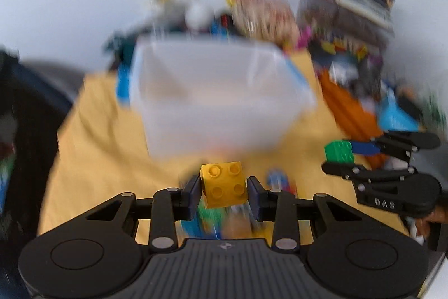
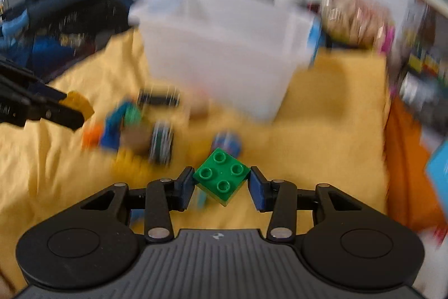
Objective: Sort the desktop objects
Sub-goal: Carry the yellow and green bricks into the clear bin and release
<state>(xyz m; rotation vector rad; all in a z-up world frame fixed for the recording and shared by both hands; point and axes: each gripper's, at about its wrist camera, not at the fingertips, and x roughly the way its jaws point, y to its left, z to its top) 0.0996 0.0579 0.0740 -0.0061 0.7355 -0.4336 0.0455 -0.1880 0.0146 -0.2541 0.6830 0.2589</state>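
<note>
My left gripper (image 1: pixel 224 188) is shut on a yellow brick (image 1: pixel 224 184) and holds it above the yellow cloth (image 1: pixel 98 145), in front of a clear plastic bin (image 1: pixel 215 97). My right gripper (image 2: pixel 222 182) is shut on a green brick (image 2: pixel 221 178), held cornerwise. In the left wrist view the right gripper (image 1: pixel 336 156) shows at the right with the green brick (image 1: pixel 339 151). In the right wrist view the left gripper (image 2: pixel 75 108) shows at the left with the yellow brick (image 2: pixel 78 102). The bin (image 2: pixel 224 55) stands ahead. Both views are blurred.
Several loose toys (image 2: pixel 134 131) and a blue ball-like thing (image 2: pixel 228 143) lie on the cloth (image 2: pixel 322 131) before the bin. Orange cloth (image 2: pixel 403 159) lies at the right. Boxes and clutter (image 1: pixel 350 18) stand behind and right. A dark bag (image 2: pixel 70 13) lies far left.
</note>
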